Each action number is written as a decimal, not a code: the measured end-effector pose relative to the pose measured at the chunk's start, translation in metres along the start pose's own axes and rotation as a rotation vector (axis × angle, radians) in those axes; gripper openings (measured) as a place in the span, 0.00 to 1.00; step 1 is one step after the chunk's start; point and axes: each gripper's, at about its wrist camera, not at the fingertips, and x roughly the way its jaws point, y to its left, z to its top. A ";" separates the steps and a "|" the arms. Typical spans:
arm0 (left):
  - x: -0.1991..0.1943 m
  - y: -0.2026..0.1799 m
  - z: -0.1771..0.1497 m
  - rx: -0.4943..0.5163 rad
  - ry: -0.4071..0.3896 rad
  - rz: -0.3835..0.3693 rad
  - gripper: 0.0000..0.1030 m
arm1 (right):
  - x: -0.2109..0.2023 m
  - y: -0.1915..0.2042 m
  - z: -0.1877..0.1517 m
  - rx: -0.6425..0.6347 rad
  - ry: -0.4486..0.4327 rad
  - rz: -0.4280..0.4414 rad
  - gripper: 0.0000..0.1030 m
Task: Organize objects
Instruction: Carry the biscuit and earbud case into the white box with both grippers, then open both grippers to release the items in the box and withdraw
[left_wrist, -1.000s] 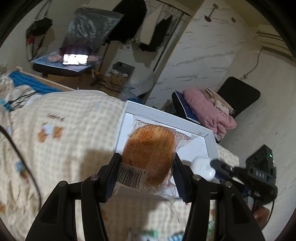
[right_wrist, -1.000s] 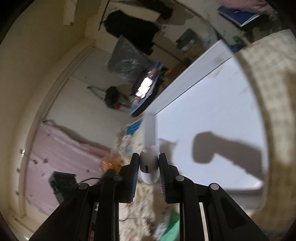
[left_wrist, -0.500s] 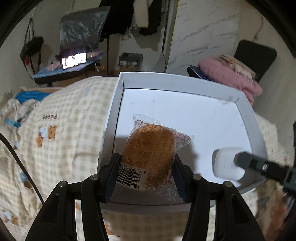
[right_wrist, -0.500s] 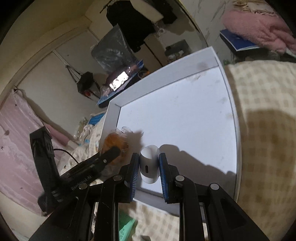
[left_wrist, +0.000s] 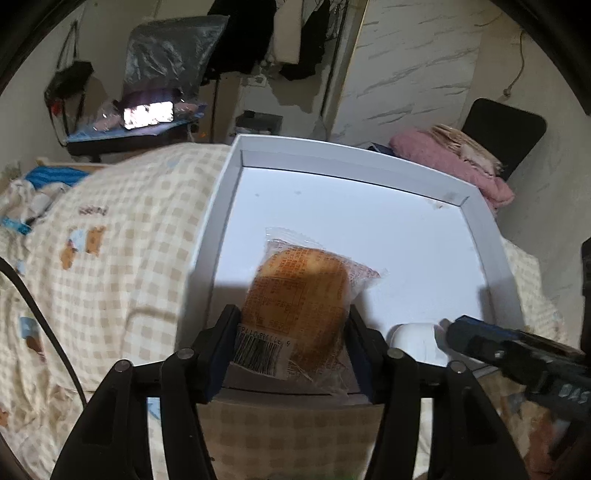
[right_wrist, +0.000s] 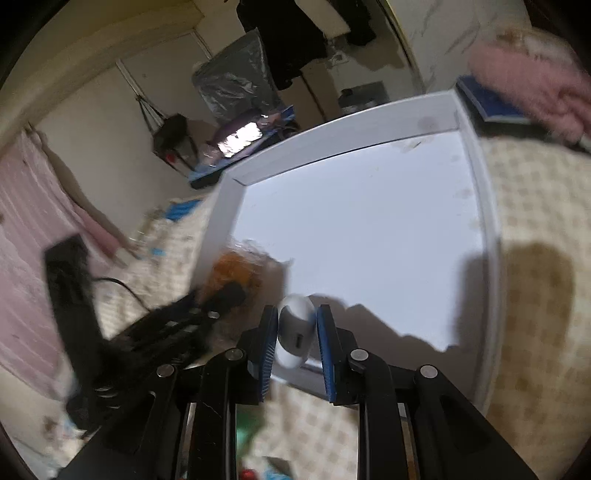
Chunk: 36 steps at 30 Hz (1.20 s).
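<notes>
My round orange bun in clear plastic wrapper (left_wrist: 295, 306), barcode end toward me, lies in the shallow white square tray (left_wrist: 354, 162) at 7 o'clock; small white oval case (right_wrist: 295, 332) at 5 o'clock, tilted.

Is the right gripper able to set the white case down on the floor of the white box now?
Probably yes. The right gripper, shut on the white case, hangs over the near edge of the white box; the floor ahead looks bare, and the wrapped bun lies aside.
</notes>
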 end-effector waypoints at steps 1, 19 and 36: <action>0.000 0.002 0.001 -0.010 0.003 -0.017 0.70 | -0.001 -0.001 -0.001 -0.002 -0.002 -0.004 0.22; -0.090 0.020 0.021 -0.110 -0.260 -0.211 0.78 | -0.040 0.010 -0.009 -0.010 -0.158 0.093 0.59; -0.197 -0.012 0.019 0.045 -0.400 -0.185 0.86 | -0.114 0.072 -0.030 -0.186 -0.371 0.173 0.86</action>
